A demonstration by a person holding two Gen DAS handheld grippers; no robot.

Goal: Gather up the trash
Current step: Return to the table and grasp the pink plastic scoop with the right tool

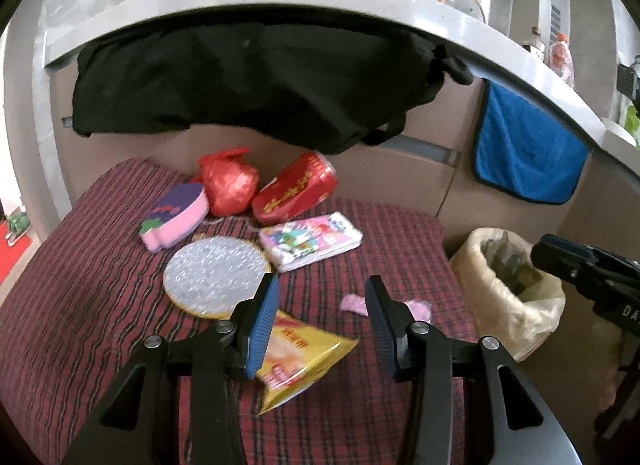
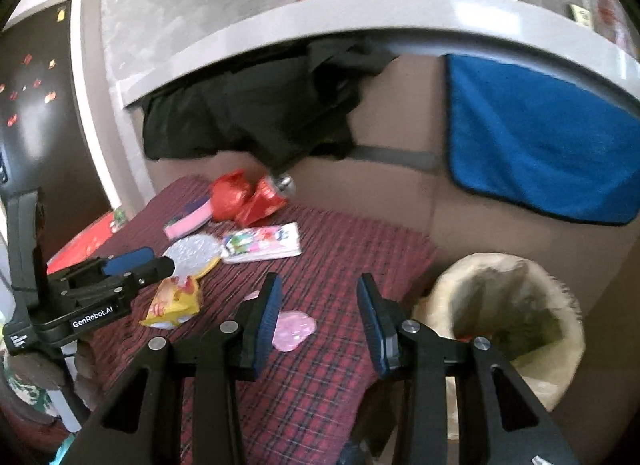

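Both claws gape empty: left claw [image 1: 322, 317] over the yellow snack wrapper [image 1: 298, 357] on the plaid surface [image 1: 100, 265], right claw [image 2: 318, 321] above a pink wrapper [image 2: 294, 331] (lined trash bin [image 2: 500, 321] just beside).

The left gripper [image 1: 322, 319] hung low with its blue-padded jaws spread wide and nothing between them, while the right gripper [image 2: 318, 321], likewise parted and unloaded, hovered close alongside it, both angled forward and downward.
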